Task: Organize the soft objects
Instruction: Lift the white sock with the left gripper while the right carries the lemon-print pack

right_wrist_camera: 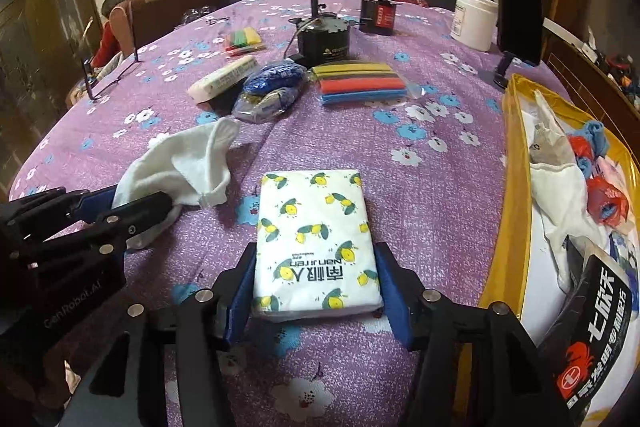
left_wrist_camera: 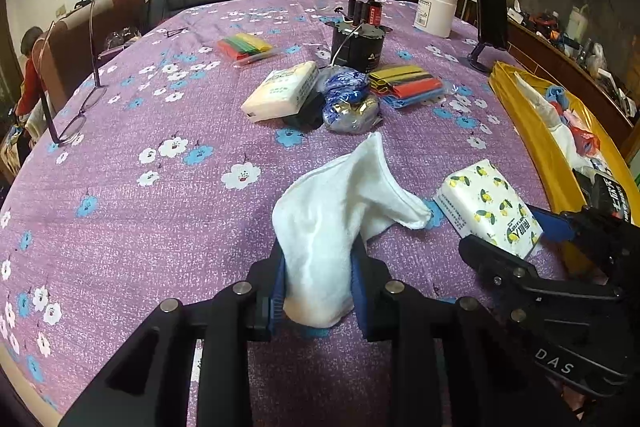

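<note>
My left gripper (left_wrist_camera: 319, 267) is shut on a white cloth (left_wrist_camera: 336, 211) that drapes over the purple flowered tablecloth (left_wrist_camera: 160, 187); the cloth also shows in the right wrist view (right_wrist_camera: 180, 167). My right gripper (right_wrist_camera: 316, 267) is shut on a lemon-print tissue pack (right_wrist_camera: 316, 239), which rests on the table; the pack also shows in the left wrist view (left_wrist_camera: 488, 207). A yellow bag (right_wrist_camera: 516, 187) holding soft items lies open at the right edge.
Farther back lie another tissue pack (left_wrist_camera: 280, 91), a blue patterned bundle (left_wrist_camera: 346, 99), coloured foam strips (left_wrist_camera: 408, 83), a black motor (left_wrist_camera: 356, 43), a white jar (left_wrist_camera: 436, 11) and a phone stand (left_wrist_camera: 488, 11). Glasses (left_wrist_camera: 76, 115) lie left.
</note>
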Demonstrator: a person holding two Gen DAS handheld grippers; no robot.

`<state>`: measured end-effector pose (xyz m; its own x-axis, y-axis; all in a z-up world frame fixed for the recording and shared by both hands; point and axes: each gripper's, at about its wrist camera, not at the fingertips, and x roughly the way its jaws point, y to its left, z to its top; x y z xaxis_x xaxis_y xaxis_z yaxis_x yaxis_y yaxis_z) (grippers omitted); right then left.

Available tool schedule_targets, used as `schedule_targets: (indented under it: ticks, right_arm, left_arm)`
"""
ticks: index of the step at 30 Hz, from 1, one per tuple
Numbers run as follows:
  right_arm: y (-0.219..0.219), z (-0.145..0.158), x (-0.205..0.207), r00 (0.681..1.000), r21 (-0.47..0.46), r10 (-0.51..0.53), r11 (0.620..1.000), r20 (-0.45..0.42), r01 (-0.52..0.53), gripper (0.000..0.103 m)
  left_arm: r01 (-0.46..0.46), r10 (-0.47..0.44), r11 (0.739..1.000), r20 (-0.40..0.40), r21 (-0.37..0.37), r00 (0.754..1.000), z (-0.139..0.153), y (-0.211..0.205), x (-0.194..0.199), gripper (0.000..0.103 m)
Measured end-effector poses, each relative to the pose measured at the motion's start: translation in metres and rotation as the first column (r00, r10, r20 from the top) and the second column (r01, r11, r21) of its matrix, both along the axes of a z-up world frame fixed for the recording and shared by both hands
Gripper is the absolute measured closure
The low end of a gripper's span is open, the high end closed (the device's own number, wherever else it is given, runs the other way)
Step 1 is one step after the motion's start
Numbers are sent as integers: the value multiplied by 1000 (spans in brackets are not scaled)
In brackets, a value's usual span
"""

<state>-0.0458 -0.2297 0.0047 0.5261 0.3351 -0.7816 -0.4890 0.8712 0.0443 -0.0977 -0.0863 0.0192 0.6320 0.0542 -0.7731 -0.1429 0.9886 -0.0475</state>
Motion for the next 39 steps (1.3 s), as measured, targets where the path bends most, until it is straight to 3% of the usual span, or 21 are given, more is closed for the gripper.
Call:
schedule_targets:
  ticks: [6,12,13,17,22,29,39]
  right_arm:
    - [4,-2,-1,999,4,31,1000,-35,-31,17]
    - [5,-3,-2,999,-5,22,1000,-26,-22,16]
    - [5,-2,-2,999,-4,19,1000,-31,-19,17]
    - [0,4,-1,999,-5,-9,1000,-37,8,45]
    - [-7,13,-8,1000,33,-13,999,-9,13,46]
    - [-11,32,-19,999,64,-8,998,46,6,46]
    - [-16,42,-25,999,96,-10,995,53,5,46]
  left_arm:
    - [3,-3,1000,7,9,1000,-1,0,-1,75]
    - [11,-11,1000,12,-1,1000,-1,3,-2,73]
    - [11,-11,1000,13,2,1000,-2,2,-1,72]
    - [4,-4,1000,18,7,1000,-2,1,-1,72]
    - [-6,5,1000,29,10,1000,0,1,-3,83]
    - [-25,22,999,81,38,996,14,-1,-11,84]
    - [-81,51,985,191,150,980,34,-12,-25,84]
